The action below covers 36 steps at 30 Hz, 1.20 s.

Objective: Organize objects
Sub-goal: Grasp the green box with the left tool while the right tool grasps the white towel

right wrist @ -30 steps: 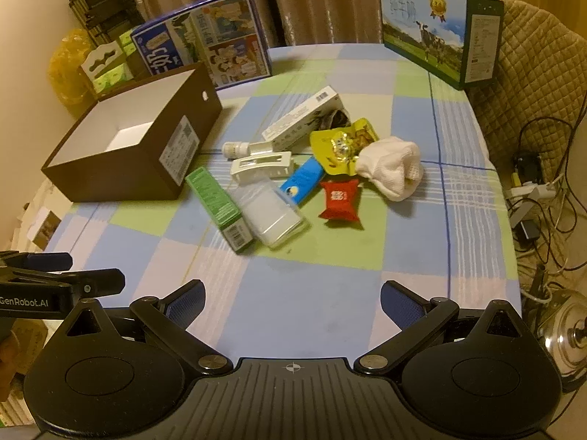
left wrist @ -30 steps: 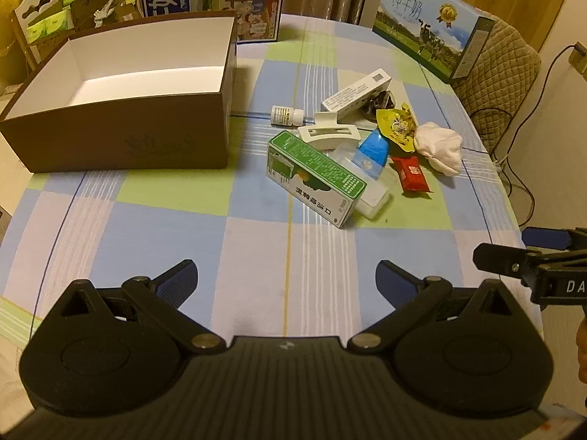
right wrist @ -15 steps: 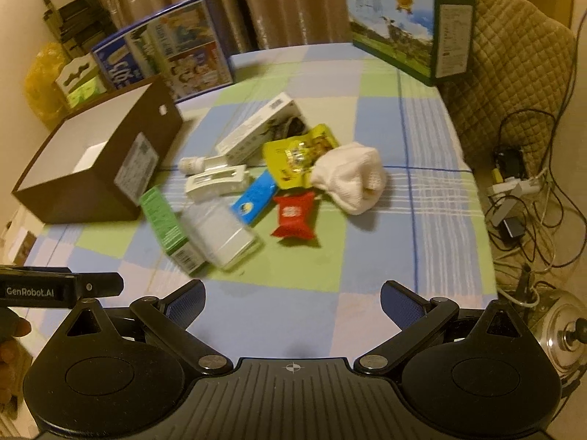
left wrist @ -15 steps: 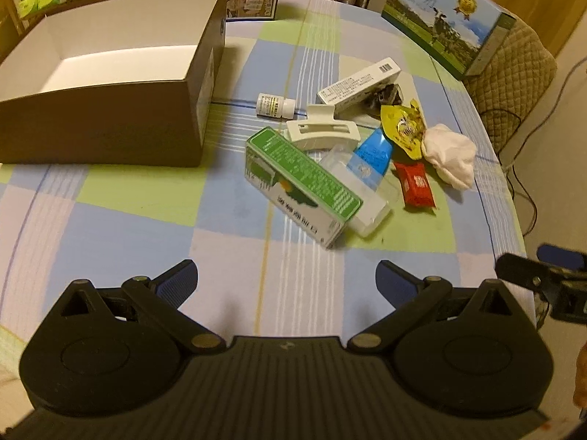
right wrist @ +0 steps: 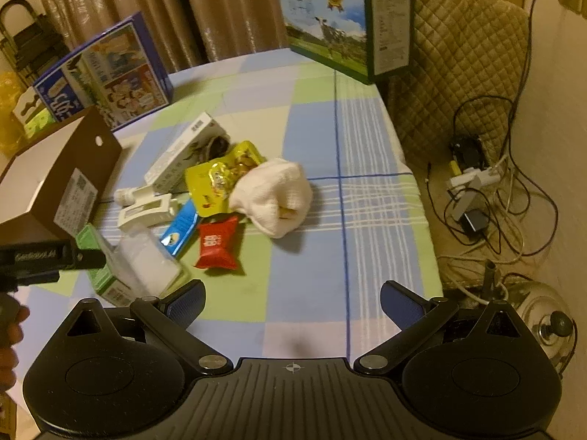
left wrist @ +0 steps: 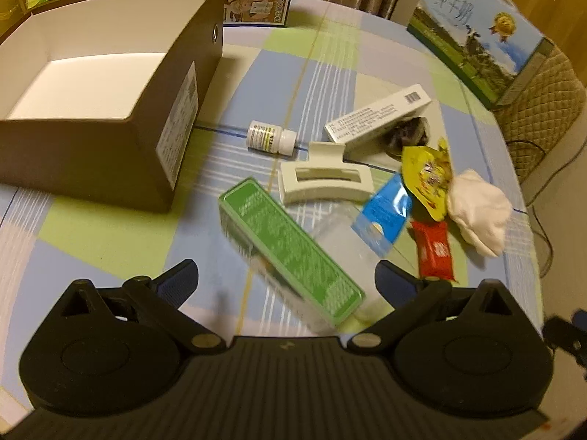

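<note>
1. Left gripper [left wrist: 286,280]: jaws spread wide, holding nothing, poised over the green box [left wrist: 290,253].
2. Right gripper [right wrist: 292,302]: jaws spread wide, empty, above bare checked surface [right wrist: 370,146].
3. Green box: lies flat beside a clear plastic case [left wrist: 343,242], near the open brown box [left wrist: 110,84].
4. Clutter to the right: white hair clip [left wrist: 324,179], small bottle [left wrist: 269,137], blue sachet [left wrist: 385,216], red packet [left wrist: 434,249], yellow packet [left wrist: 427,176], white cloth [left wrist: 478,216].
</note>
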Each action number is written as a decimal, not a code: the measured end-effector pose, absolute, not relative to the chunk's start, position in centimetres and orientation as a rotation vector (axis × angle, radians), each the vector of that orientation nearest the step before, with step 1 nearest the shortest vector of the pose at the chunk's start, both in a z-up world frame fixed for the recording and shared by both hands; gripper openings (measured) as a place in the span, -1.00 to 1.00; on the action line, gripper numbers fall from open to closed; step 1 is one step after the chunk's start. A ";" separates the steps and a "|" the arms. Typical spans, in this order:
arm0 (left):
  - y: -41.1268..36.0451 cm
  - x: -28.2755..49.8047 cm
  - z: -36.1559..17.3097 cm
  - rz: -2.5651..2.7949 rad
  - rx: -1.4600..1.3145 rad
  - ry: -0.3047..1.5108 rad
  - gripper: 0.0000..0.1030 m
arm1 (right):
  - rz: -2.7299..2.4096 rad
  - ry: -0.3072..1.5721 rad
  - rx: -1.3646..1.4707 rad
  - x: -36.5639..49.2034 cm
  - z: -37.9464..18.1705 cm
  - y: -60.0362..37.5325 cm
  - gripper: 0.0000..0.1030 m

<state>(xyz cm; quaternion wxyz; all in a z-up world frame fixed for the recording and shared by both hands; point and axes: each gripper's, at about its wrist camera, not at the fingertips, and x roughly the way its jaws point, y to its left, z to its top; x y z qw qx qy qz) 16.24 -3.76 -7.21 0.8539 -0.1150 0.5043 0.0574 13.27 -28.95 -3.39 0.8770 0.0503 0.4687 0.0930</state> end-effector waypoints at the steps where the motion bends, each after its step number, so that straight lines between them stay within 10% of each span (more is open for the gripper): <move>1: -3.7 16.7 -7.5 0.122 -0.241 1.064 0.86 | 0.191 0.981 0.107 13.4 -3.5 -29.1 0.93; 6: -3.5 18.1 -8.9 0.129 -0.239 1.097 0.60 | 0.186 0.998 0.116 13.7 -4.0 -29.3 0.93; 14: -2.3 17.9 -9.0 0.090 -0.182 1.114 -0.50 | 0.180 1.018 0.131 14.6 -4.7 -29.4 0.93; 33: -1.3 15.4 -9.6 0.101 -0.047 1.161 -0.50 | 0.180 1.031 0.143 15.6 -5.4 -29.9 0.91; 36: -1.0 15.0 -9.3 0.117 -0.041 1.140 -0.51 | 0.219 1.014 0.117 15.9 -5.4 -29.8 0.54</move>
